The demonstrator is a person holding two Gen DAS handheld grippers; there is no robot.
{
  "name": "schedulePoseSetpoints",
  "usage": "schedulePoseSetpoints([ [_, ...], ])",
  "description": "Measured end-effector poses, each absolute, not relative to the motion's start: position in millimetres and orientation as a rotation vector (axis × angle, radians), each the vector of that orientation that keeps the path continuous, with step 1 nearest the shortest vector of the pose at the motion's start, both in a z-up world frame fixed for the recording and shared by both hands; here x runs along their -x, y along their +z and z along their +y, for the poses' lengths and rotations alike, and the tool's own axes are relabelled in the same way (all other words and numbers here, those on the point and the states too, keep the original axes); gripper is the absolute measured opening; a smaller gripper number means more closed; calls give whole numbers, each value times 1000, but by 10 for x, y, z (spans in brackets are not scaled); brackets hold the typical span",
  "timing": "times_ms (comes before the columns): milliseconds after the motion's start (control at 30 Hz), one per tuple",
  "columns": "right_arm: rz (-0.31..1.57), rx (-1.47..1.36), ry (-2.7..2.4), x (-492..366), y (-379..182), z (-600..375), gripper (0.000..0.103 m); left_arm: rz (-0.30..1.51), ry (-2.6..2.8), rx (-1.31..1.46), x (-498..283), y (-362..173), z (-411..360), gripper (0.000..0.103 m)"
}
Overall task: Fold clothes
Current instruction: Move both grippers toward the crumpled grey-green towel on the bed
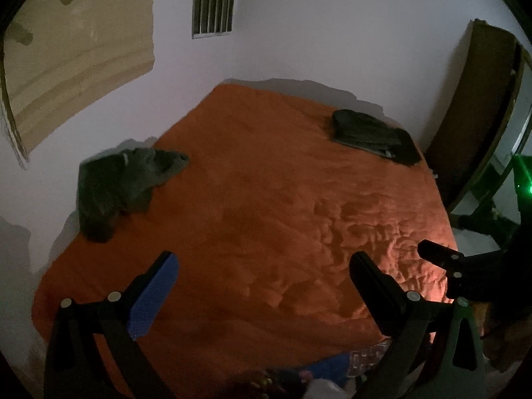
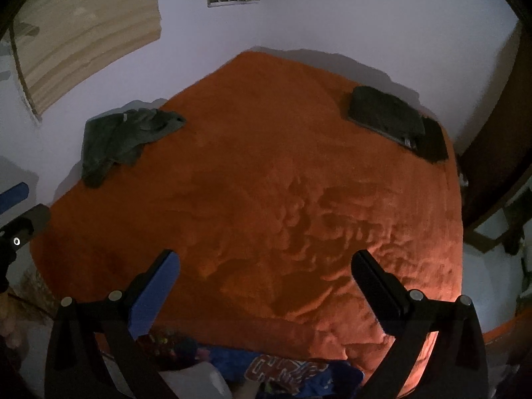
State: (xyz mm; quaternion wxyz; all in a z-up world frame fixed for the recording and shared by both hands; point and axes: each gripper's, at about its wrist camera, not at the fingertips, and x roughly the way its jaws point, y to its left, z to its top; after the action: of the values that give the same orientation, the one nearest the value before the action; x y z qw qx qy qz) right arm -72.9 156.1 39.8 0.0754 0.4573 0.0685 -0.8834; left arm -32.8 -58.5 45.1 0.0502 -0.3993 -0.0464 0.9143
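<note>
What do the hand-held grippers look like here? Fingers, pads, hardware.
The two match: black angular frames with round silver fasteners. On the left hand-held gripper, one finger has a blue dimpled pad, the other looks plain black. The right hand-held gripper shows the same. No cables or sleeves discernible in the dim light.

A plush orange blanket (image 2: 252, 173) is seen spread over the bed, its matt pile rumpled into ridges towards the near right. A crumpled grey-green cloth garment (image 2: 119, 139) is shown soft and creased, while the dark folded clothes (image 2: 392, 116) are pressed flat, also matt. The left gripper (image 1: 262, 286) and right gripper (image 2: 266, 286) are built of matt black plastic, one pad on each faced in blue dimpled rubber, with small shiny metal fasteners at the joints. A brown wooden door (image 1: 478, 99) is set against smooth painted wall (image 2: 365, 16).
</note>
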Motion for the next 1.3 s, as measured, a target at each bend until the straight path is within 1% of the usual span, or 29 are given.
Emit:
schedulePoseSetpoints([
  [133, 210, -1320, -2624, 840, 441, 1367, 103, -104, 2813, 1209, 407, 503, -668, 102],
  [167, 213, -1316, -2617, 873, 425, 1325, 103, -120, 2815, 1215, 425, 486, -705, 102],
  [233, 215, -1309, -2604, 940, 393, 1242, 103, -170, 2809, 1244, 462, 410, -785, 102],
  [433, 113, -1297, -2579, 1193, 281, 1156, 103, -340, 2867, 1385, 594, 120, -1142, 102],
  [667, 115, -1287, -2566, 1490, 97, 956, 103, -586, 2949, 1453, 756, -177, -1741, 102],
  [867, 118, -1276, -2528, 1778, -162, 711, 103, -671, 2972, 1543, 995, -457, -2062, 102],
  [1100, 113, -1300, -2463, 2190, -610, 287, 103, -776, 2987, 1663, 1181, -840, -2511, 102],
  [1300, 56, -1333, -2385, 2535, -1054, -29, 103, -953, 2968, 1773, 1327, -1273, -2987, 102],
])
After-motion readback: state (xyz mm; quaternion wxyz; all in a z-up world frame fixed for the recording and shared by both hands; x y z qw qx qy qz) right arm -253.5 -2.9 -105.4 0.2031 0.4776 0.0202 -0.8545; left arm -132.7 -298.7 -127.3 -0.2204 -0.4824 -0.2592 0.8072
